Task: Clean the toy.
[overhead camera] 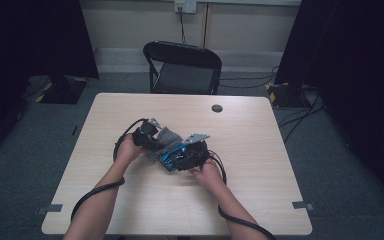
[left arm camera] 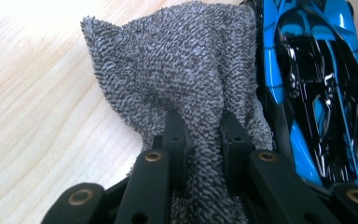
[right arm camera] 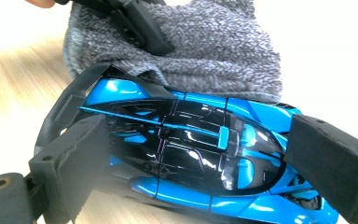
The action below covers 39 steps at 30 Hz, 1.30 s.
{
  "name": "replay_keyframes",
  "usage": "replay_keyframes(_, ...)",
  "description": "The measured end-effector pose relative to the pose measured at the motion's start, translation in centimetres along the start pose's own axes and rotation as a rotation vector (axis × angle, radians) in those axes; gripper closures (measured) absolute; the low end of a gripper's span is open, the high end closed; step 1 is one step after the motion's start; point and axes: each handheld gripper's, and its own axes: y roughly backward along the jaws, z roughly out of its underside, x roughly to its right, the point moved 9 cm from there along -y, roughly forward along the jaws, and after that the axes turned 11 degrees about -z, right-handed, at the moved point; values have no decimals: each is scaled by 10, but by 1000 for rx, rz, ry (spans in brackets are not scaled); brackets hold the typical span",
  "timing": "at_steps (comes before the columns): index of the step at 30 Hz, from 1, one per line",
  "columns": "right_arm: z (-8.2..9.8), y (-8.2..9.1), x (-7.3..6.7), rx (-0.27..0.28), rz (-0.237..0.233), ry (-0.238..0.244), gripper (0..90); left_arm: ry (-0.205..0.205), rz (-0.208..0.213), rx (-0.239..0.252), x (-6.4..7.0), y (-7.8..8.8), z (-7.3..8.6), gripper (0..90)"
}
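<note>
High view dim; claw views bright, overexposed tabletop.

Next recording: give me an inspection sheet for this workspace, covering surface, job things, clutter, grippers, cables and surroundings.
Surface: light wood table, with a dark round spot near its far edge.
Job's things: blue and black toy car; grey cloth lying against its side.
Clutter: nothing seen.
Grippers: left gripper shut on the cloth; right gripper with a jaw at each end of the car, pads against it.
Cables: black cable trails from each gripper toward the person.
Surroundings: black folding chair beyond the table, grey floor, dark curtains on both sides, wall socket.
</note>
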Motion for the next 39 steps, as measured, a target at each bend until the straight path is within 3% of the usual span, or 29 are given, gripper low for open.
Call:
replay_keyframes(14,0,0,0,1,3,-3,59,50,1,20,-1,15,24,763)
replay_keyframes(39,0,0,0,7,8,-3,60,103,9,56,1,46,70,762)
